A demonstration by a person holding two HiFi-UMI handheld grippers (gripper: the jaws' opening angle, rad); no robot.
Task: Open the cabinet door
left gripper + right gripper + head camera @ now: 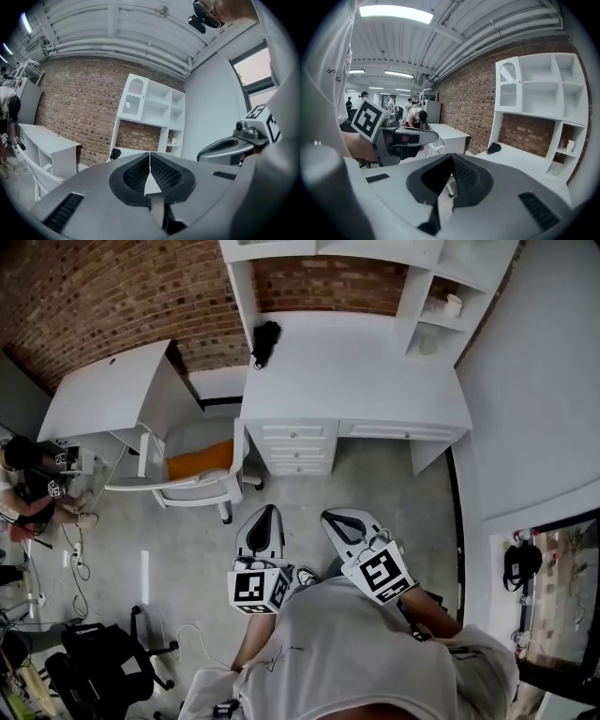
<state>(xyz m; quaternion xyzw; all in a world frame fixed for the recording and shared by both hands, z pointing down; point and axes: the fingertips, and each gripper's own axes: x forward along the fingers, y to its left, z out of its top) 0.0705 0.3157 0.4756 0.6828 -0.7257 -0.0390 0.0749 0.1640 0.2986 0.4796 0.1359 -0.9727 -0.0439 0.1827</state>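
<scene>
While my left gripper and right gripper hang pressed together, empty, well short of the desk, I judge this the approach: next I must reach the cabinet door, upper left of the shelves, and spread one gripper's jaws.

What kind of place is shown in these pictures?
Probably a loft-style office or lab: a white desk with a shelf hutch against a brick wall, and exposed ceiling pipes.
</scene>
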